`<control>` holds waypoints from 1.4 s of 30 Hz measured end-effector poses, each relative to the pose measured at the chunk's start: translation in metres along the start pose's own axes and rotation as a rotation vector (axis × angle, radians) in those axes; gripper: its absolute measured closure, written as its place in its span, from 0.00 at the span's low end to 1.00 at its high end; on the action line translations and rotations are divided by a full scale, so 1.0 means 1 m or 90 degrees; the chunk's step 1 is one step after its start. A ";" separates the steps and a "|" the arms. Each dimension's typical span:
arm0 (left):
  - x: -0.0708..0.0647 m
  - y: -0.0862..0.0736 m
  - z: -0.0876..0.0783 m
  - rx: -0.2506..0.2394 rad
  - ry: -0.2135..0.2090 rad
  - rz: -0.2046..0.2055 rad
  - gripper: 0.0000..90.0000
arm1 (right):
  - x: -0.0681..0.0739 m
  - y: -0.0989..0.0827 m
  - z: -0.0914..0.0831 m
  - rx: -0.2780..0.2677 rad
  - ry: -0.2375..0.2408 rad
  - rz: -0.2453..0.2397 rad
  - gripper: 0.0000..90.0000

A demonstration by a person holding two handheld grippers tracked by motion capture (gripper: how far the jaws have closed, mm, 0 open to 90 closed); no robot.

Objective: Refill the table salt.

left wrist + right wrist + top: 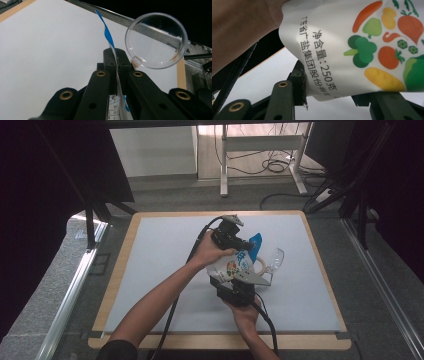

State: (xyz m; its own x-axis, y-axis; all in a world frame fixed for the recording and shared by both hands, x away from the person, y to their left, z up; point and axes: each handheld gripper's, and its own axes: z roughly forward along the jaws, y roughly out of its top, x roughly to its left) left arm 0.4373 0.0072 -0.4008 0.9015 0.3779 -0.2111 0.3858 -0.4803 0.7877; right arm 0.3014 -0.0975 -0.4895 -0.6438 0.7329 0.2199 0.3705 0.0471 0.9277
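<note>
White plastic pouch printed with colourful vegetables and black lettering, blue along its top edge [239,262], is held up over the middle of the pale grey table mat [150,265] between both grippers. Left gripper [117,58] has its black jaws closed tight on the pouch's thin blue-edged top strip, which stands up between the pads and curls away above them. Right gripper [332,92] grips the lower body of the pouch: its jaws stand partway apart, one on each side of the bulging bottom, with the left pad pressed against the printed film. In the high view the right gripper [239,290] sits nearest the person, the left gripper [231,236] beyond it. A round clear plastic dish with a small tab [156,41] lies on the mat just beside the pouch, at its far right [274,260]
</note>
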 end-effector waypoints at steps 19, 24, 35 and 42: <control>0.000 0.000 0.000 0.001 0.001 0.000 1.00 | 0.002 -0.001 0.003 -0.008 -0.008 -0.005 0.62; 0.001 0.001 0.001 0.006 0.002 -0.001 1.00 | 0.001 -0.001 0.004 -0.009 -0.009 -0.001 0.62; 0.001 0.002 0.002 0.010 0.001 0.002 1.00 | 0.002 -0.001 0.005 -0.016 -0.013 0.009 0.62; 0.001 0.001 0.002 0.007 0.002 0.001 1.00 | 0.002 -0.001 0.005 -0.014 -0.011 0.005 0.62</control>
State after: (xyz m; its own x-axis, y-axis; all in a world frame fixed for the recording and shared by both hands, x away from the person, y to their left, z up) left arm 0.4392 0.0058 -0.4012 0.9014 0.3794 -0.2085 0.3869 -0.4898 0.7813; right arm 0.3031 -0.0926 -0.4919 -0.6291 0.7452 0.2213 0.3596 0.0266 0.9327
